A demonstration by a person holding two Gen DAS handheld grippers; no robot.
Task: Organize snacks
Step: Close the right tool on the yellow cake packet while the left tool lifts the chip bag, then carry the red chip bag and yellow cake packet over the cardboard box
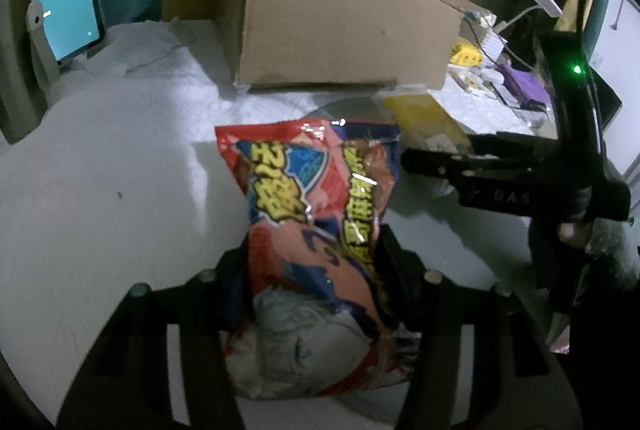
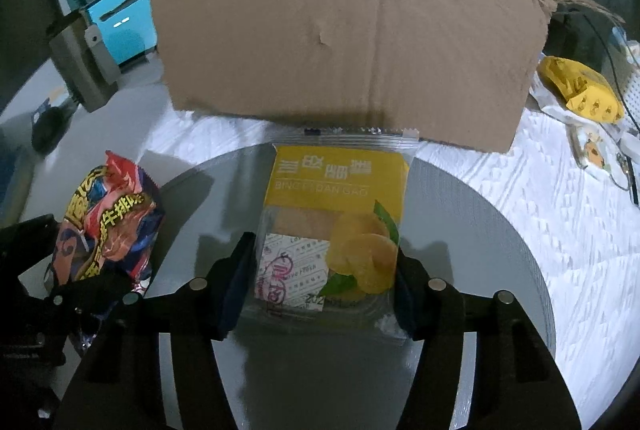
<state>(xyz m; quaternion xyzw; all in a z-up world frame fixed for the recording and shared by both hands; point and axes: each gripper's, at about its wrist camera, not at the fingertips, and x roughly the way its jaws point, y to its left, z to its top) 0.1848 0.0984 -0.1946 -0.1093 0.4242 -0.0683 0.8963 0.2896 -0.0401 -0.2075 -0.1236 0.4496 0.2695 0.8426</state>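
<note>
My left gripper [image 1: 312, 262] is shut on a red snack bag [image 1: 316, 213] with yellow lettering, held over the white tabletop. The bag also shows at the left of the right wrist view [image 2: 108, 218], in the left gripper [image 2: 92, 290]. My right gripper [image 2: 324, 270] is shut on a yellow and clear cake packet [image 2: 336, 226], held above a round grey table [image 2: 500, 250]. The right gripper also shows in the left wrist view [image 1: 440, 159], holding the yellow packet [image 1: 424, 117]. An open cardboard box [image 2: 348, 37] stands just beyond both snacks; it also shows in the left wrist view [image 1: 340, 25].
A tablet with a lit blue screen [image 1: 66, 9] stands at the back left on a stand. A yellow bag [image 2: 580, 89], cables and small items lie on the white quilted cover [image 2: 560, 209] to the right of the box.
</note>
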